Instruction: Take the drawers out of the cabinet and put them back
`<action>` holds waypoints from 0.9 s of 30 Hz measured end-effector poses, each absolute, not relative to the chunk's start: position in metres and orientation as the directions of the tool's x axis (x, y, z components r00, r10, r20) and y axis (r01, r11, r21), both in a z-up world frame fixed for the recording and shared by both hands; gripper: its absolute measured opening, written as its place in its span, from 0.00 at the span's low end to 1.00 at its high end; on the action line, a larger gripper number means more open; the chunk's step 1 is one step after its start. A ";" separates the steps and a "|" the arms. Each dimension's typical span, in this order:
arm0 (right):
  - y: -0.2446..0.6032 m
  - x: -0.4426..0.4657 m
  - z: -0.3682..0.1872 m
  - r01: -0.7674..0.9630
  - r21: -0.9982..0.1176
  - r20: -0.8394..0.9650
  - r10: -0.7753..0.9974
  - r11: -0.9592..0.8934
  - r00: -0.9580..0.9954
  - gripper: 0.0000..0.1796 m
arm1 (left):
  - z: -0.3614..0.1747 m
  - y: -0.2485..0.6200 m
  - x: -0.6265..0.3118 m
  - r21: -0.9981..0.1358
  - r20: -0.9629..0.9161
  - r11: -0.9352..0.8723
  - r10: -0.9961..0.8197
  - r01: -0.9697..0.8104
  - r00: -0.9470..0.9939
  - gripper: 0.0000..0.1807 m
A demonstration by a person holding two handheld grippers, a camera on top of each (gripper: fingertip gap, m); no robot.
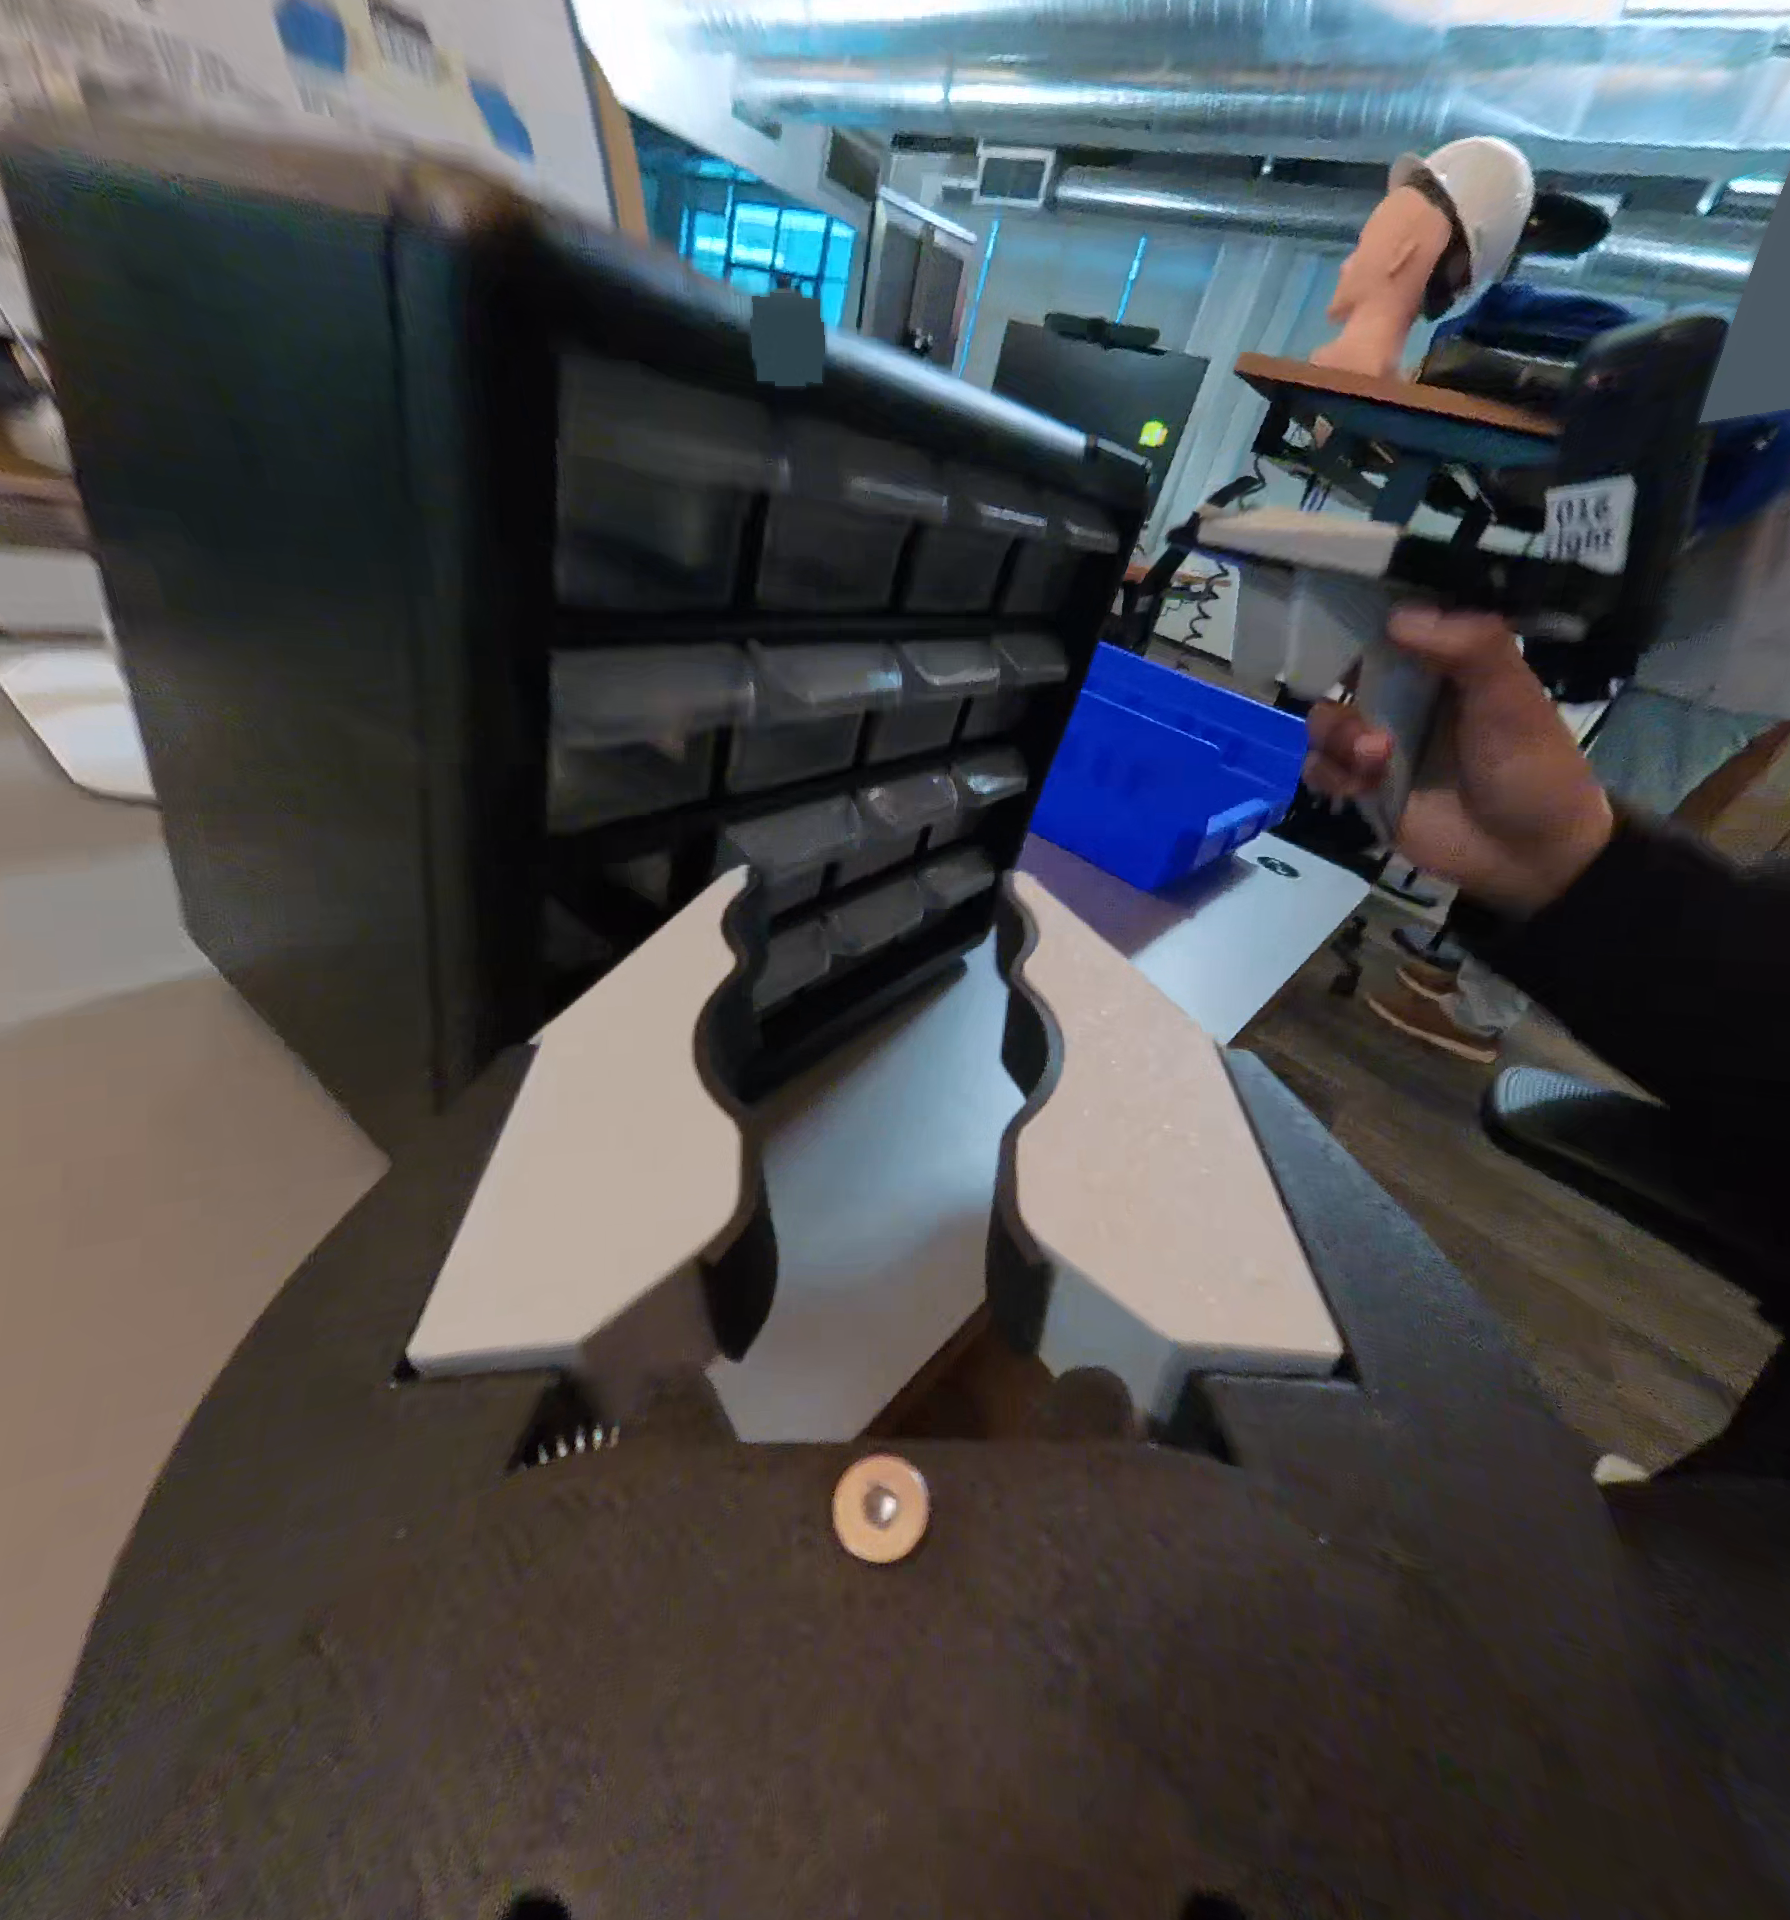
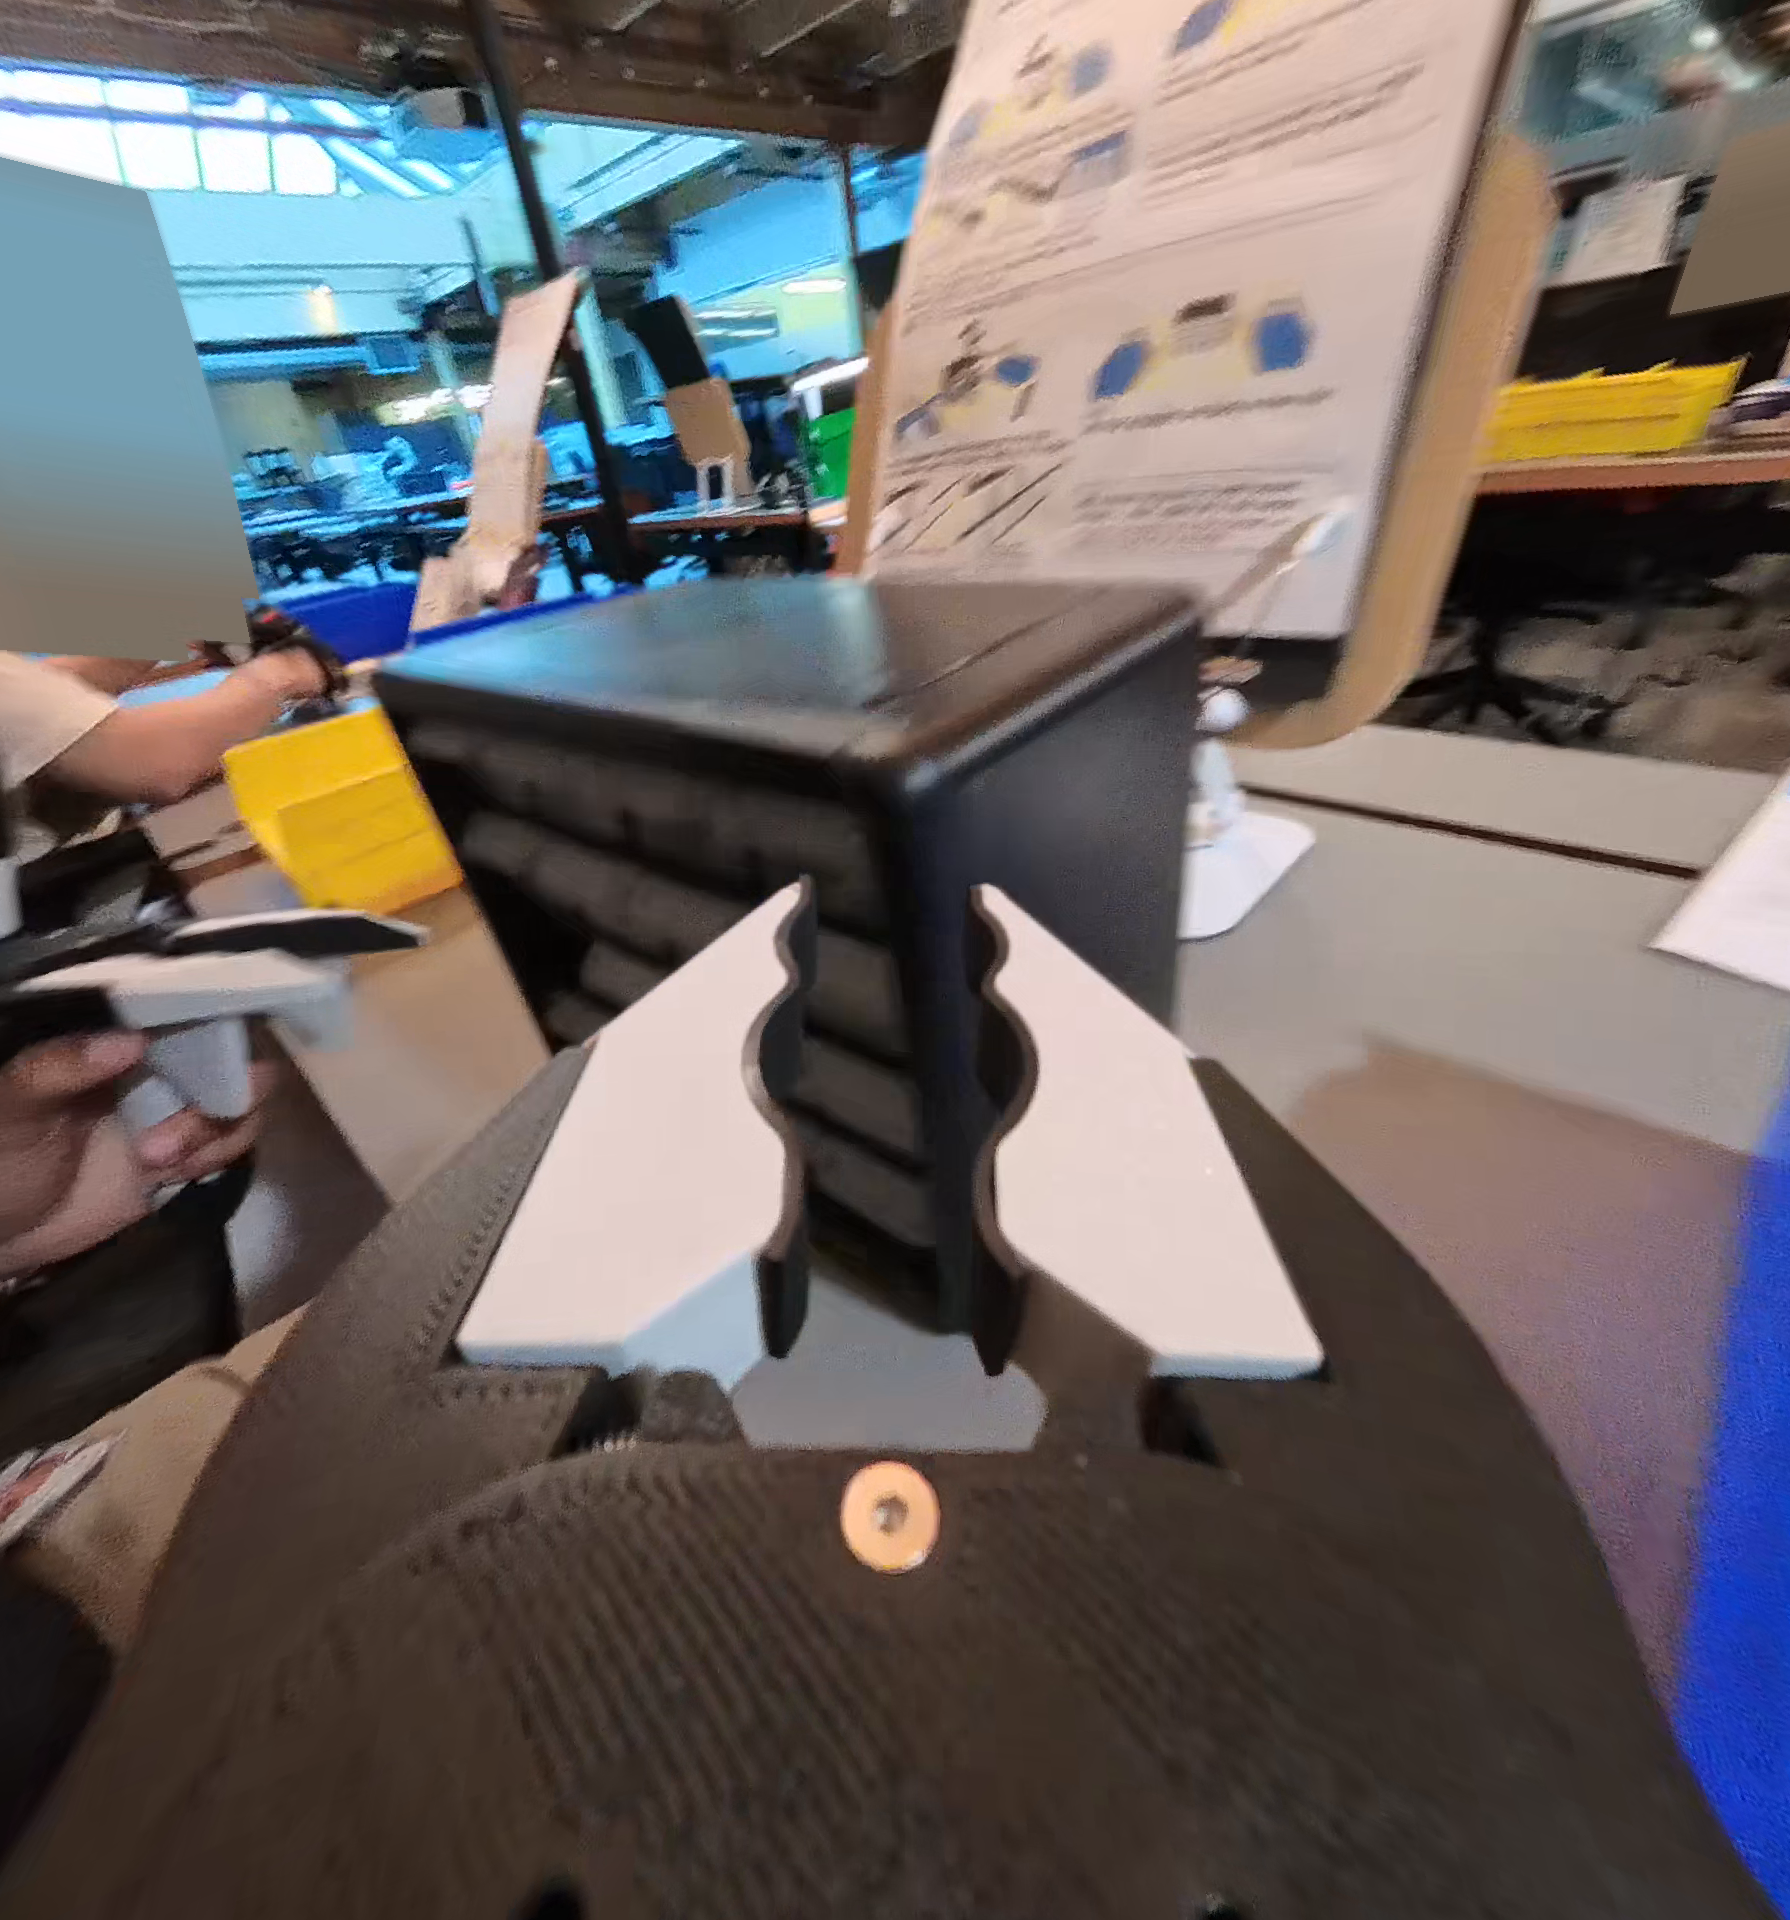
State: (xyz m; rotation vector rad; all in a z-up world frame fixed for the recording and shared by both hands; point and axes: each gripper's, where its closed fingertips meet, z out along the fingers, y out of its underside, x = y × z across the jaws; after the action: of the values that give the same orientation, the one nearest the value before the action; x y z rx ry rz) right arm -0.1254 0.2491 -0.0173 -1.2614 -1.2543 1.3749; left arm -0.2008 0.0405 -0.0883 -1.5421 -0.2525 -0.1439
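A black cabinet with several rows of small clear drawers stands on the grey table. All drawers that I can see sit in their slots. My left gripper is open and empty, its tips in front of the cabinet's lower right drawers. The cabinet also shows in the right wrist view, seen from its right front corner. My right gripper is open and empty, close to that corner. The other gripper shows held in a hand at the right of the left wrist view and at the left of the right wrist view.
A blue bin sits right of the cabinet and a yellow bin on its far side. A poster board on a white stand rises behind it. Papers lie on the table at right. A person's arm reaches in at left.
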 end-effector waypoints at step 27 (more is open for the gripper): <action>0.155 -0.119 -0.132 0.343 -0.863 0.296 0.921 0.371 -0.252 0.21 | -0.121 0.110 -0.213 -0.442 0.889 0.128 -0.070 0.888 0.453 0.02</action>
State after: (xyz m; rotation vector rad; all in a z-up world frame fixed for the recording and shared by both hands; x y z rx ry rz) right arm -0.1192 0.1551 -0.1318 -1.1106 -1.7862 0.8600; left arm -0.2132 0.1096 -0.1205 -1.2462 -0.8456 -0.8331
